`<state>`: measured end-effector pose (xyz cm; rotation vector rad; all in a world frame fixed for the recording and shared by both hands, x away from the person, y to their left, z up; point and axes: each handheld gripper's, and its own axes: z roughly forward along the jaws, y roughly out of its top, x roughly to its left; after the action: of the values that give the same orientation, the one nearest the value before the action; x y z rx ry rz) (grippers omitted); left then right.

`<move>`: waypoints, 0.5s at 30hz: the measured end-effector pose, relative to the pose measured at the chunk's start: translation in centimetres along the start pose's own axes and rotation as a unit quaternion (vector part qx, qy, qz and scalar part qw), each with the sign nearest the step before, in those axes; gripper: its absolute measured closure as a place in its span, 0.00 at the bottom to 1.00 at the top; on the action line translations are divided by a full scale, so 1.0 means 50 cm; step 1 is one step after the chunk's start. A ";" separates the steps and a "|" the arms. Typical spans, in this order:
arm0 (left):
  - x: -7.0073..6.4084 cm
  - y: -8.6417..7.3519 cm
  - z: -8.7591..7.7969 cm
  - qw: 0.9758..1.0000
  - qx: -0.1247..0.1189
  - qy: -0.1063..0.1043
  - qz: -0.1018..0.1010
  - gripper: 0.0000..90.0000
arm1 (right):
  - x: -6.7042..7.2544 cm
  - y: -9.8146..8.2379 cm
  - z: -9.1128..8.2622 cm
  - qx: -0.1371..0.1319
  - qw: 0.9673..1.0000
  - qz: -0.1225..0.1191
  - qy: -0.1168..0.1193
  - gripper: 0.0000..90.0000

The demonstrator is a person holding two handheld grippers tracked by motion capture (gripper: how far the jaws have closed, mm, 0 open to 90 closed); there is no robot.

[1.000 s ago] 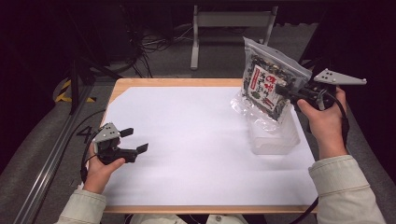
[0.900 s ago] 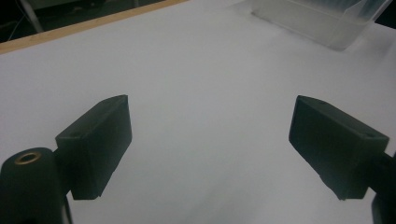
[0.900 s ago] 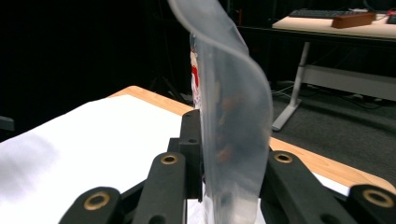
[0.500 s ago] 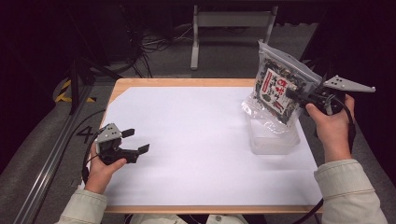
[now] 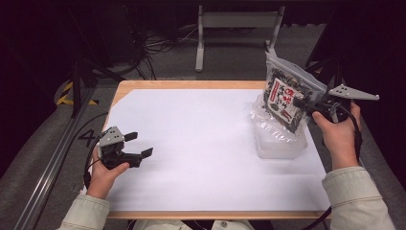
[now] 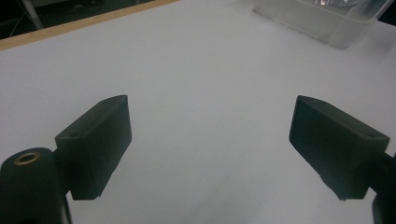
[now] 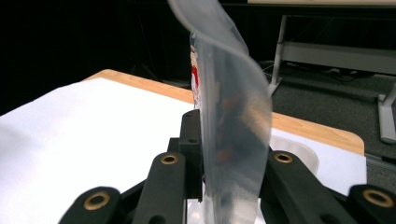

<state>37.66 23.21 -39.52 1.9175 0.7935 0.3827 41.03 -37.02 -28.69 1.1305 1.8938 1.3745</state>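
A clear snack bag point(image 5: 286, 98) with a red, white and black label hangs upright over a clear plastic tub point(image 5: 280, 141) at the right of the white table. My right gripper point(image 5: 302, 106) is shut on the bag's side edge. In the right gripper view the bag point(image 7: 231, 121) rises edge-on between the two black jaws. My left gripper point(image 5: 139, 144) rests low at the table's left, held by a hand, jaws wide apart with nothing between them. The left gripper view shows both fingers point(image 6: 95, 144) over bare white surface, with the tub point(image 6: 327, 21) far off.
The white sheet point(image 5: 201, 143) covers a wooden table point(image 5: 191, 85) whose edge shows at the back. A grey metal stand point(image 5: 239, 24) and cables lie on the dark floor behind. A rail point(image 5: 52, 167) runs along the left side.
My right gripper has carried the bag right and downward, closer over the tub, and the bag now hangs more upright. The left gripper has stayed put.
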 end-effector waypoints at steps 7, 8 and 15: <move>0.000 0.000 0.000 1.000 0.000 0.000 0.003 0.15 | -0.003 -0.019 0.005 0.010 1.000 -0.003 -0.007 0.85; 0.000 0.000 0.000 1.000 0.000 0.001 0.003 0.15 | -0.003 -0.021 0.005 0.009 1.000 -0.003 -0.006 0.85; 0.000 0.000 0.001 1.000 0.000 0.001 0.003 0.15 | -0.001 -0.028 0.011 0.008 1.000 -0.012 -0.011 0.85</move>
<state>37.69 23.18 -39.52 1.9206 0.7880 0.3878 41.06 -36.99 -30.20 1.1224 1.9012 1.3306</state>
